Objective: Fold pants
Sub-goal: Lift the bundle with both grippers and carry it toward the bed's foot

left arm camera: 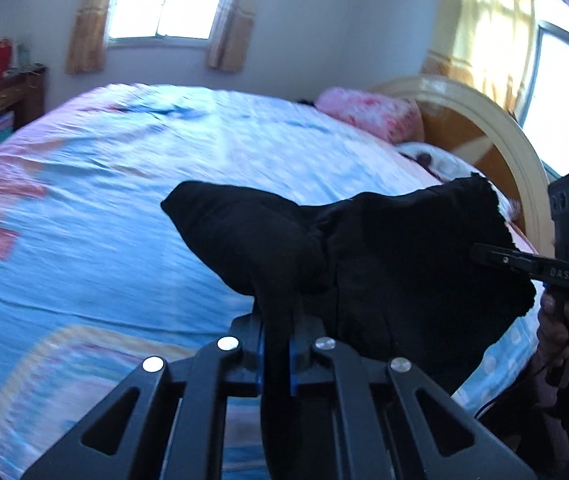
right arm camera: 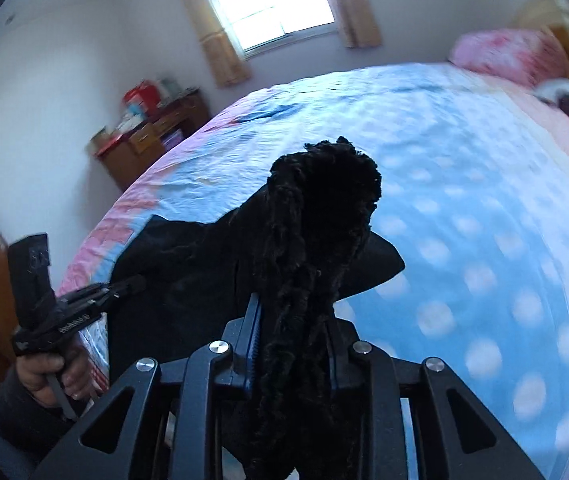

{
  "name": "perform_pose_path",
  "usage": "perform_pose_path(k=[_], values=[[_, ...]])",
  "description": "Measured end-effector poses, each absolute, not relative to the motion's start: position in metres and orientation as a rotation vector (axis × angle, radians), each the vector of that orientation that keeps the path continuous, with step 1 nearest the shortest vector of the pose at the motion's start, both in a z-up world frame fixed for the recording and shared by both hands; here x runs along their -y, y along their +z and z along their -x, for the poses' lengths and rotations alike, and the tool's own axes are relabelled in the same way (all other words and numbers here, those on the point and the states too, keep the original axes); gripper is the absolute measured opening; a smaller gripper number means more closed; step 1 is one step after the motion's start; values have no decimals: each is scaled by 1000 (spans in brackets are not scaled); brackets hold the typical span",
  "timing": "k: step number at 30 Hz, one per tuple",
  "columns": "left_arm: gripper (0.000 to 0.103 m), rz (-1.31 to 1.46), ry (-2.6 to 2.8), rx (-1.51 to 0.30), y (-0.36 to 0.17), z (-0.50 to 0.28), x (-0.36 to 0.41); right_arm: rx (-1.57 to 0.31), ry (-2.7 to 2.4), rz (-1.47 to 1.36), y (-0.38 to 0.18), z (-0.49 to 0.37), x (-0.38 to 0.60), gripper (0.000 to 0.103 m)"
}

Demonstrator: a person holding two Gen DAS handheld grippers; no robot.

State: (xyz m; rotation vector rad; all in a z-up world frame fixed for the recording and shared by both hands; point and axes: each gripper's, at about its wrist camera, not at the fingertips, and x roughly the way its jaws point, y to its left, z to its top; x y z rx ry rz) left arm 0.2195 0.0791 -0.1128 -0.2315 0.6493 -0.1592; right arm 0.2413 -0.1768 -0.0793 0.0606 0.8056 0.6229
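Note:
Black pants [left arm camera: 404,264] with a fleecy lining hang lifted above the bed, stretched between both grippers. In the left wrist view my left gripper [left arm camera: 278,320] is shut on a thin fold of the fabric, which fans out above its fingers. My right gripper [left arm camera: 484,252] reaches in from the right edge and pinches the ragged fleecy edge. In the right wrist view the right gripper [right arm camera: 294,320] is shut on a thick bunch of the pants [right arm camera: 324,200]. The left gripper [right arm camera: 132,282], held by a hand [right arm camera: 44,372], grips the fabric at lower left.
Under the pants lies a bed [left arm camera: 104,220] with a blue and pink sheet. A pink pillow [left arm camera: 368,112] and a curved wooden headboard [left arm camera: 484,128] stand at its right end. A wooden dresser [left arm camera: 0,104] stands at the far left, and windows with curtains are behind.

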Motion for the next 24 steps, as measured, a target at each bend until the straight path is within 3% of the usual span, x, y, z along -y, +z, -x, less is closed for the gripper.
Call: perform_pose_path(k=[11,24], values=[[8,244,111,-599,-98,-200,-207,-848,896,73,-56,-324,3,26],[8,269,300,-606,-116,-193,-302,-894,1054,163,-78,-368,-145,26]])
